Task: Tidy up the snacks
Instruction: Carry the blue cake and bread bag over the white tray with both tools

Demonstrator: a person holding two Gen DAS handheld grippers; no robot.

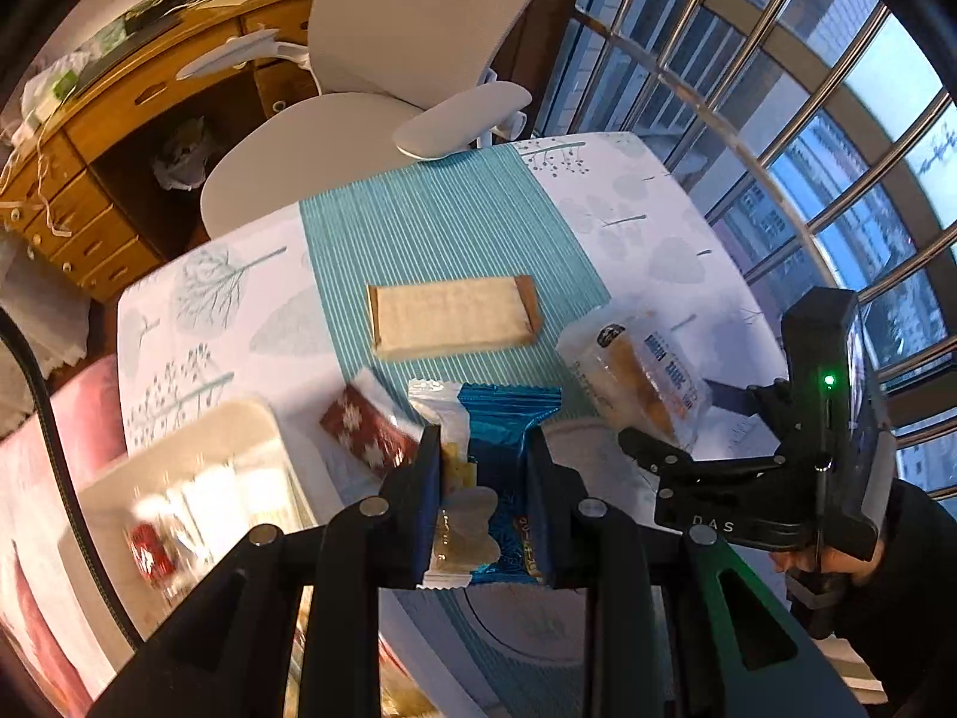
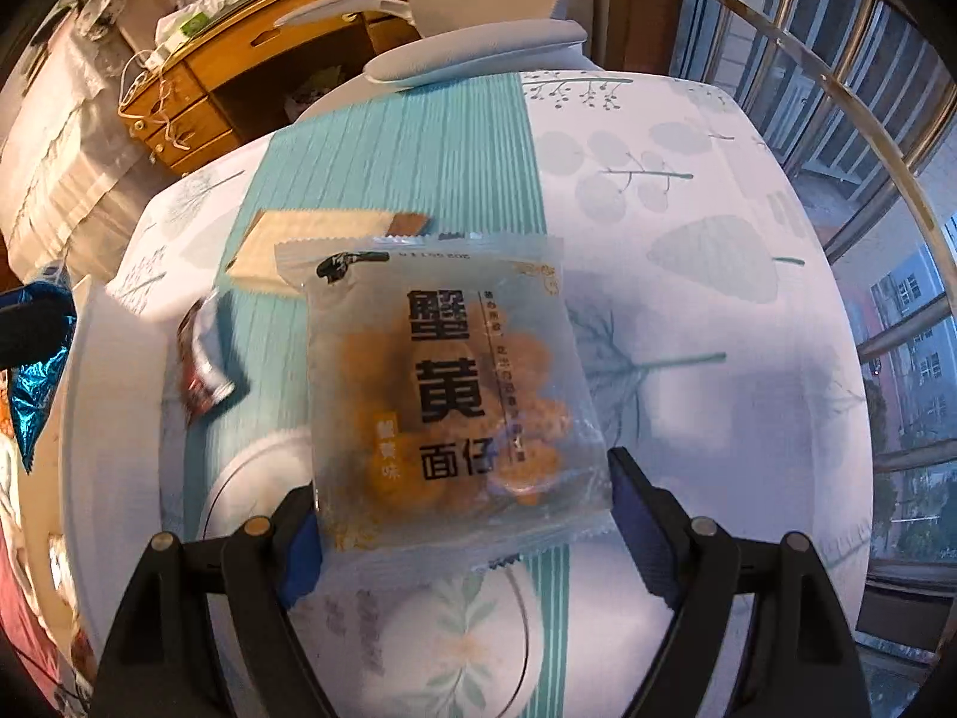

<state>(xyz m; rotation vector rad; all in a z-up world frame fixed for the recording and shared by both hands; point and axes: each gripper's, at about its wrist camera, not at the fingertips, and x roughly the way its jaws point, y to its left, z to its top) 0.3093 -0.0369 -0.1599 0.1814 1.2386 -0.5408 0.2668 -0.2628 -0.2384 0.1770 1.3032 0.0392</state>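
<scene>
The left gripper (image 1: 481, 478) is squeezed tight on a shiny blue snack pack (image 1: 499, 449) and holds it up off the surface (image 1: 646, 239). The right gripper (image 2: 463, 514) pinches a clear bag of orange crackers (image 2: 445, 395) by its bottom edge — probably so both can be carried to the white tray (image 1: 203, 443) at the left, where some snacks already sit. A tan box (image 1: 451, 314) and a red pack (image 1: 368, 431) wait on the blue mat (image 1: 430, 221).
</scene>
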